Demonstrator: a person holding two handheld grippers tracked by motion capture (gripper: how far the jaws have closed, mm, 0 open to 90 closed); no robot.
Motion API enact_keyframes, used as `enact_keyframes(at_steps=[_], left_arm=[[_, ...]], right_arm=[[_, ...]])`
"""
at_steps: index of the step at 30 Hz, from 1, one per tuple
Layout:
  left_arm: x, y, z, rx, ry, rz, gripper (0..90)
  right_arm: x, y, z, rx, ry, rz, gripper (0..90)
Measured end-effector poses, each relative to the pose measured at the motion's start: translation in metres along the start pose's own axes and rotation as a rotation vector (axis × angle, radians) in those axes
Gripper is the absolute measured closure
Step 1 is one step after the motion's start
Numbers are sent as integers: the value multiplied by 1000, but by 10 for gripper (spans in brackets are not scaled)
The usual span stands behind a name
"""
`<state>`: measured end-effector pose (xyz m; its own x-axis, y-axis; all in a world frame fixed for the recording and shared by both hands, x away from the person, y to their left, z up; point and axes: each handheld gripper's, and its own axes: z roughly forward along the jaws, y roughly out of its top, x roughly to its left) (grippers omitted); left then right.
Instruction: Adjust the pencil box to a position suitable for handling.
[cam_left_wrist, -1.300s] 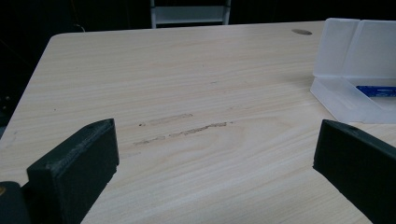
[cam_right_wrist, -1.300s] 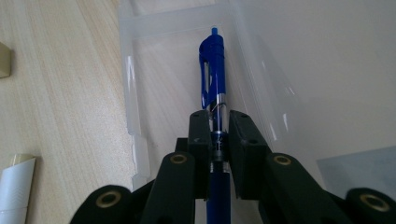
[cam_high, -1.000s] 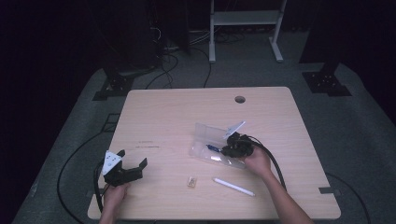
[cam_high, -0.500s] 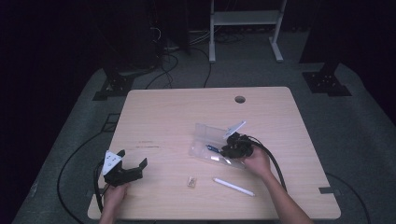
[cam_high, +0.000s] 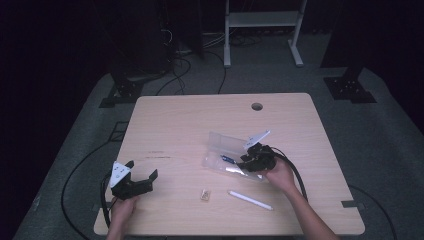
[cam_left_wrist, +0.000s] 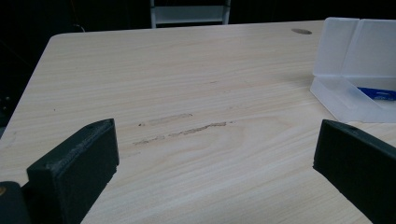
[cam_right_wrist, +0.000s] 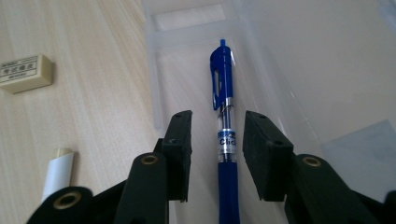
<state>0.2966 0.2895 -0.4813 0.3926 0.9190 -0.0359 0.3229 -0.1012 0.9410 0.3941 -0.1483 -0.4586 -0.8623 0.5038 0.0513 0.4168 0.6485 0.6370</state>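
Note:
A clear plastic case (cam_high: 220, 142) lies open right of the table's middle, with a blue pen (cam_right_wrist: 224, 79) lying lengthwise in its tray (cam_right_wrist: 196, 28). My right gripper (cam_right_wrist: 218, 135) points along the pen. Its jaws have just been opening and now stand on either side of the barrel with a gap to each pad, so the pen rests free. In the high view this right gripper (cam_high: 250, 159) sits at the case's right end beside the blue pen (cam_high: 228, 159). My left gripper (cam_high: 142, 172) rests open near the front left, nothing between its jaws (cam_left_wrist: 215, 144).
A white pen (cam_high: 250, 200) lies on the table in front of the case, and a small beige eraser (cam_high: 205, 194) to its left. The right gripper view has the eraser (cam_right_wrist: 24, 72) and the white pen's tip (cam_right_wrist: 58, 172) left of the tray. A cable hole (cam_high: 257, 106) is near the far edge.

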Motion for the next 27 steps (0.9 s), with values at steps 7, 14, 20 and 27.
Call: enact_keyframes(at_steps=[7,14,20,27], left_arm=[[0,0,0,0,0,2,0],[0,0,0,1,0,1,0],[0,0,0,1,2,5,0],[0,0,0,1,2,6,0]], right_arm=[[6,-7,-8,-4,6,1,553],[11,-14,-15,-18,12,1,497],[19,-19,-22,-32,24,-4,500],[25,-25,-28,-39,34,-10,485]])
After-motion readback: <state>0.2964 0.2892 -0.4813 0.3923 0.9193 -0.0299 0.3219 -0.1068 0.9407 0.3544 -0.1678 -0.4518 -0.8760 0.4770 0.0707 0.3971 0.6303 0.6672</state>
